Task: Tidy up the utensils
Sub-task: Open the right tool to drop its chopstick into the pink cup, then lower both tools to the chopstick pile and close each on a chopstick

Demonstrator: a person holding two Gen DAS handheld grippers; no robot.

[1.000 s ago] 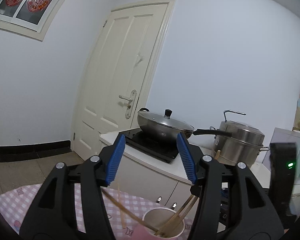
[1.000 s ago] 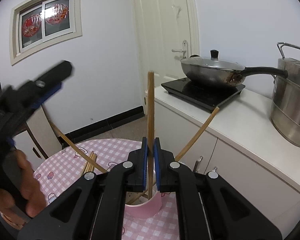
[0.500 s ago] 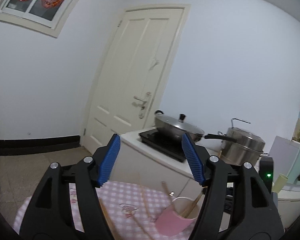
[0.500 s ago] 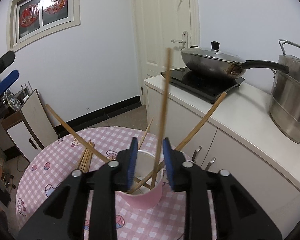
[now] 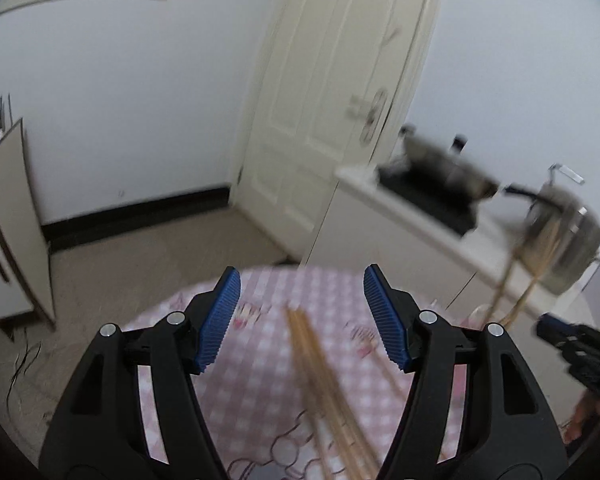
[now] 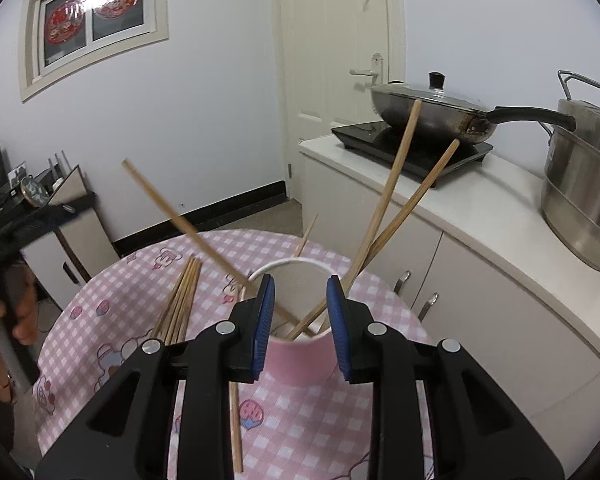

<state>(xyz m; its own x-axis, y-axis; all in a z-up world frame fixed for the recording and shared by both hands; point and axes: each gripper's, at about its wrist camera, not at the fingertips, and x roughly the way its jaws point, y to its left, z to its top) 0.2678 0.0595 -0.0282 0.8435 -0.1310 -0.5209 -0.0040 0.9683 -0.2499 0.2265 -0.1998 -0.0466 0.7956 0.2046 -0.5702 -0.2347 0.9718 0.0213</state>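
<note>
Holds the right gripper (image 6: 300, 282) low over the near rim of the pink cup (image 6: 296, 360), jaws partly apart after just opening, nothing pinched between the pads: reads as a let-go pose, right for dropping a stick into the cup. Keeps that cup upright on the checked tablecloth (image 6: 120, 280), with several chopsticks (image 6: 388, 196) already leaning out of it, two fanned right towards the counter (image 6: 480, 200), one slanting far left, a thinner tip poking up behind. Points the left gripper (image 5: 303, 276) down at the loose bundle of chopsticks (image 5: 320, 364) lying flat on the cloth, jaws wide after just opening and empty, lined up either side of the bundle but not yet touching it; looks like the approach for the next pick. Shows much motion blur in the left wrist view, so cannot say how close the pads sit to the wood. Leaves one single chopstick (image 6: 236, 420) on the cloth beneath the right gripper, beside the cup. Puts the splayed sticks in the way of any fresh drop: likely to deflect a new one or tip the light cup if knocked. Has a lidded wok (image 6: 428, 112) on an induction hob (image 6: 380, 140) and a steel steamer pot (image 6: 580, 184) well apart on the counter, a white door (image 6: 332, 40) behind, and a person's hand (image 6: 4, 312) at the left edge.
</note>
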